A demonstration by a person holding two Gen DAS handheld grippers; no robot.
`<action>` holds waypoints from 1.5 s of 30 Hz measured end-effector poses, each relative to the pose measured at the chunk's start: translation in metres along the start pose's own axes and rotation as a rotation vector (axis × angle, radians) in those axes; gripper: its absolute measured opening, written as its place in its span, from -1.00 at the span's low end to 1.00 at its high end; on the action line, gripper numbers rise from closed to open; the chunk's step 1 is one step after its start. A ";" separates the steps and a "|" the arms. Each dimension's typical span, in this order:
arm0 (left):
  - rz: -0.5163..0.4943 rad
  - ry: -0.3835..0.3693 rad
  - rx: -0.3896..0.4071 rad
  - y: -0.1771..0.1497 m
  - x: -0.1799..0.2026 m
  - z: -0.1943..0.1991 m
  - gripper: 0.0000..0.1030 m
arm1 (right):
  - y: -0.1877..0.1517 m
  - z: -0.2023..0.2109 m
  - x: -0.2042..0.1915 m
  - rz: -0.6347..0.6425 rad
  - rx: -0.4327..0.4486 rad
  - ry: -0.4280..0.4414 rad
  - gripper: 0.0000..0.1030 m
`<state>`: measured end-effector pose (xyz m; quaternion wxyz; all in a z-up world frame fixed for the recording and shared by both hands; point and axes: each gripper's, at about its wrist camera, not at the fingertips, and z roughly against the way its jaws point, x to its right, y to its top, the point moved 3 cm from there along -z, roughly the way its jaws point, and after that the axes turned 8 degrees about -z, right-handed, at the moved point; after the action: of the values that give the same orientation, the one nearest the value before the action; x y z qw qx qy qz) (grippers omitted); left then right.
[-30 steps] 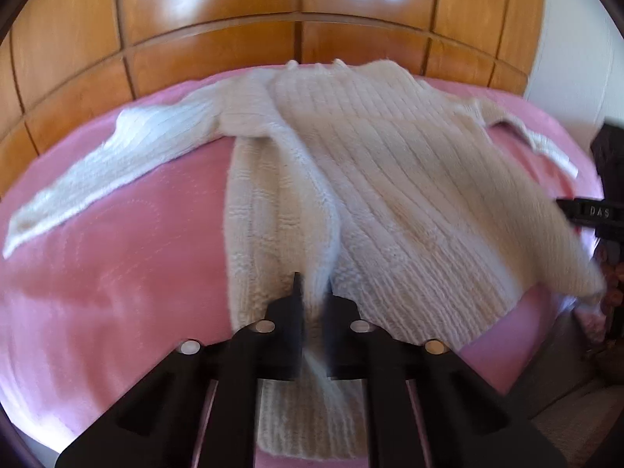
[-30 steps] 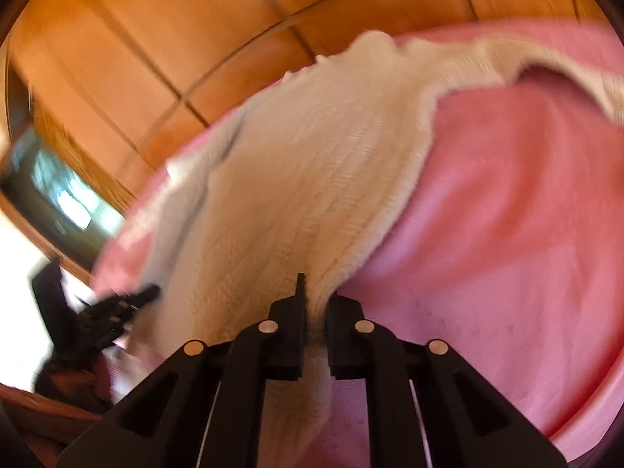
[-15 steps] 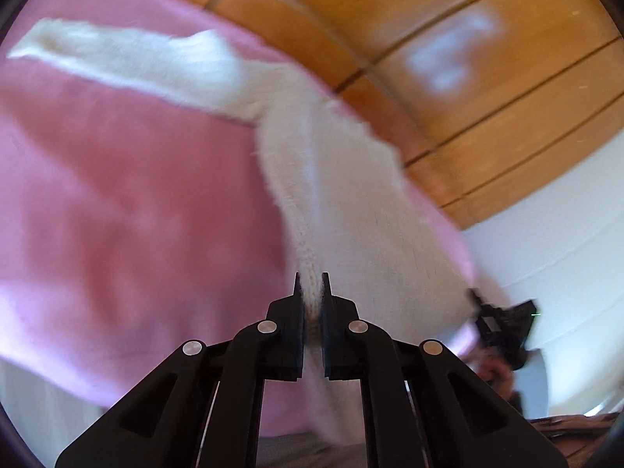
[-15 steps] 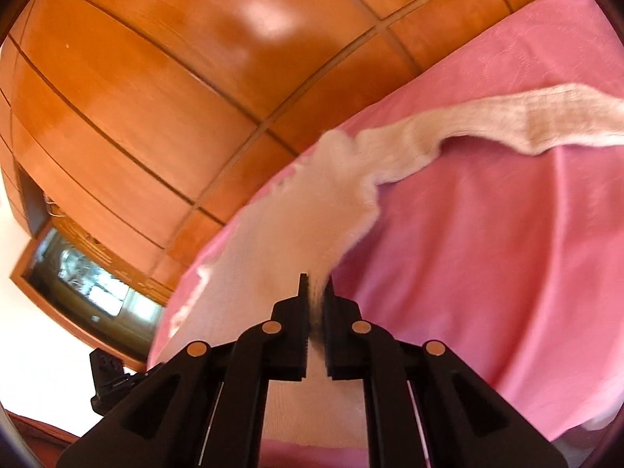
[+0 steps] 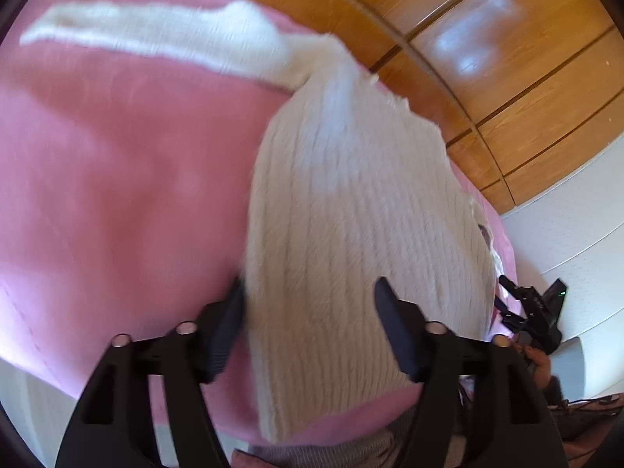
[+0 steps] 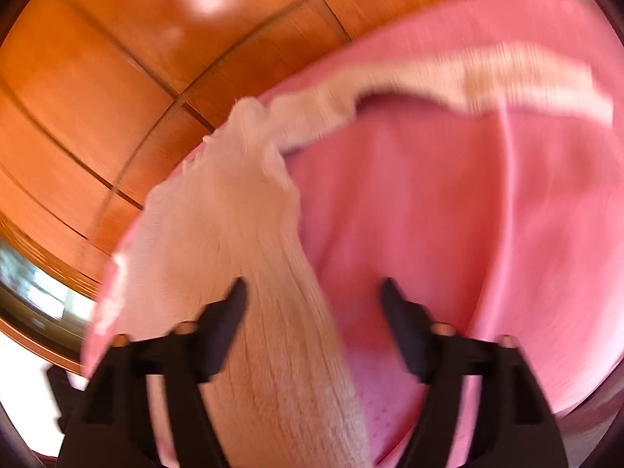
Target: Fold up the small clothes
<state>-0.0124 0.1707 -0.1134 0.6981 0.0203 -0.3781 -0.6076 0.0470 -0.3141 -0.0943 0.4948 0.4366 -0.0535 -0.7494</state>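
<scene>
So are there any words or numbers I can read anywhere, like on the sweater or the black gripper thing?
No text can be read in either view.
Sweater: plain white knit, no label showing.
Pink cover: no writing.
Other gripper, seen at the left view's edge: too small and blurred to read any marking.
Wooden panels: no signs.

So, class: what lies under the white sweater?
A pink cover shows all round the sweater, so the sweater lies on it. Whatever sits directly beneath the knit is hidden.
</scene>
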 end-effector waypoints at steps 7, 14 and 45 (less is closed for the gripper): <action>0.060 0.134 0.088 0.034 -0.028 0.002 0.45 | 0.008 -0.015 -0.057 0.235 0.099 -0.154 0.96; 0.362 0.191 0.257 0.081 -0.115 0.026 0.45 | 0.011 -0.072 -0.091 0.336 0.114 -0.171 0.96; 0.429 0.691 0.448 0.201 -0.252 0.085 -0.91 | -0.002 -0.119 -0.075 0.351 0.092 -0.246 0.97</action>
<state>0.1145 0.4777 -0.0819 0.8715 0.2932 -0.2410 -0.3105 0.1399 -0.2120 -0.1229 0.5868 0.3481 -0.2228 -0.6963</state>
